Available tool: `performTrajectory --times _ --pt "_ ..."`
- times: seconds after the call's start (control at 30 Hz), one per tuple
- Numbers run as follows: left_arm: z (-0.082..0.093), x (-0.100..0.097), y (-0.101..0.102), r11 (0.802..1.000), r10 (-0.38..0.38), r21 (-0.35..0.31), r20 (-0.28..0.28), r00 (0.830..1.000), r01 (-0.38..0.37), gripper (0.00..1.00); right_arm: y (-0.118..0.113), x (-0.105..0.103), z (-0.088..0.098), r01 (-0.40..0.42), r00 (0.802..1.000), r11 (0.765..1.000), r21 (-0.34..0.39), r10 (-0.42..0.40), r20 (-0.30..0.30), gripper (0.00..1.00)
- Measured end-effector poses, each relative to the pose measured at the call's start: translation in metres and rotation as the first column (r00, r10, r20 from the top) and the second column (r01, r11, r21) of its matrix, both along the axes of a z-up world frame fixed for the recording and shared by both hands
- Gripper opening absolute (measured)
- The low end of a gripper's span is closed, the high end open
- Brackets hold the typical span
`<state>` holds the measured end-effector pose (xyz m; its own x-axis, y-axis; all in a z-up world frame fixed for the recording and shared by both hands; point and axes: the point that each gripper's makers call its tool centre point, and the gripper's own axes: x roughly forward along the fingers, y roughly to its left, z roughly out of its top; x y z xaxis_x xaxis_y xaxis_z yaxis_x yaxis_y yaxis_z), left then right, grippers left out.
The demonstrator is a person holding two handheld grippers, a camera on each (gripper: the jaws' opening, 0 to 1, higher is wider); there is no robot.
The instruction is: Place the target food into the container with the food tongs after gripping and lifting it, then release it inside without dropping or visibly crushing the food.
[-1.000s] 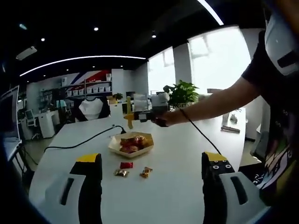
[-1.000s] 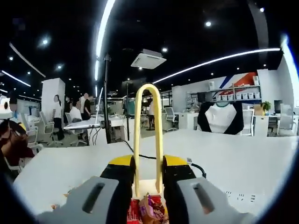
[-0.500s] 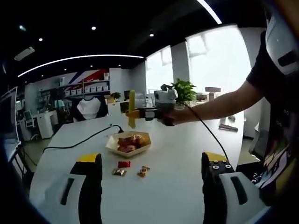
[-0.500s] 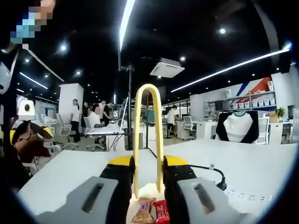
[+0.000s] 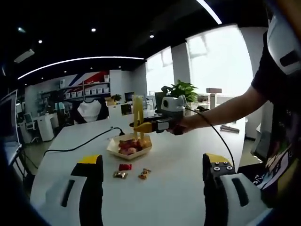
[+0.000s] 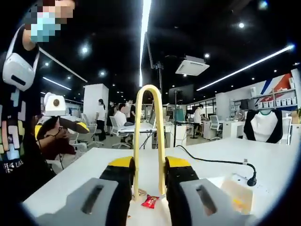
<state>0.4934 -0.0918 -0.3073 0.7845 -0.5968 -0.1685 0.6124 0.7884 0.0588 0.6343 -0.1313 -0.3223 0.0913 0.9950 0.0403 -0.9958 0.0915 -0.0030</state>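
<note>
My right gripper (image 6: 148, 165) is shut on yellow food tongs (image 6: 148, 132), whose closed loop rises ahead of the jaws. Low between the jaws a red wrapped candy (image 6: 150, 201) lies on the white table. The paper tray (image 6: 237, 194) sits at lower right. From the left gripper view, the right gripper (image 5: 157, 125) holds the tongs (image 5: 138, 112) upright over the near side of the tray (image 5: 113, 149), which holds several wrapped candies (image 5: 129, 146). A red candy (image 5: 124, 166) and two gold ones (image 5: 121, 174) lie loose in front of it. My left gripper (image 5: 153, 160) hangs open above the table.
A black cable (image 5: 80, 142) runs across the white table (image 5: 178, 179) to a socket behind the tray. The person's arm (image 5: 221, 106) reaches in from the right. A potted plant (image 5: 181, 92) stands at the back. Office chairs, desks and people lie beyond the table.
The right gripper has carried the tongs rightward and nearer in the left gripper view, from behind the tray to over it. Its own view has swung, putting the tray at lower right.
</note>
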Motion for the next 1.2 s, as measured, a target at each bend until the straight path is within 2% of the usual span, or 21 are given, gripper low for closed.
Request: performTrajectory --times 0.1,0.27,0.37,0.43,0.5,0.57,0.87,1.0,1.2 --pt "0.001 0.0 0.002 1.0 0.004 0.001 0.005 1.0 -0.004 0.92 0.003 -0.009 -0.005 -0.047 0.999 0.999 -0.002 0.047 -0.016 0.22" --pt "-0.002 -0.002 0.002 1.0 0.003 0.009 -0.009 1.0 -0.003 0.92 0.007 -0.014 -0.006 -0.076 0.997 0.997 0.026 0.076 -0.004 0.23" --pt "-0.002 -0.001 0.004 1.0 0.008 0.01 -0.004 1.0 -0.008 0.92 0.01 -0.018 -0.01 -0.097 0.995 0.995 0.019 0.098 -0.019 0.23" --pt "-0.001 -0.001 0.005 1.0 0.011 0.011 -0.006 1.0 -0.01 0.92 0.012 -0.026 -0.017 -0.14 0.989 0.99 0.017 0.141 -0.043 0.23" --pt "0.001 -0.001 0.005 1.0 0.006 0.012 0.002 1.0 -0.006 0.91 0.016 -0.031 -0.027 -0.161 0.987 0.987 -0.023 0.161 -0.027 0.24" --pt "0.001 0.0 0.006 1.0 0.009 0.017 0.003 1.0 -0.009 0.91 0.018 -0.036 -0.037 -0.191 0.981 0.98 -0.047 0.19 -0.036 0.24" --pt "-0.003 0.002 0.008 1.0 0.021 0.017 -0.01 1.0 -0.021 0.92 0.023 -0.041 -0.063 -0.204 0.979 0.973 -0.106 0.202 -0.028 0.24" --pt "-0.006 0.003 0.008 1.0 0.025 0.009 -0.023 0.999 -0.025 0.92 0.023 -0.034 -0.083 -0.195 0.981 0.966 -0.168 0.192 -0.035 0.24" --pt "-0.01 0.001 0.008 1.0 0.03 -0.004 -0.037 0.999 -0.03 0.92 0.025 -0.035 -0.095 -0.207 0.978 0.96 -0.189 0.202 -0.045 0.24"
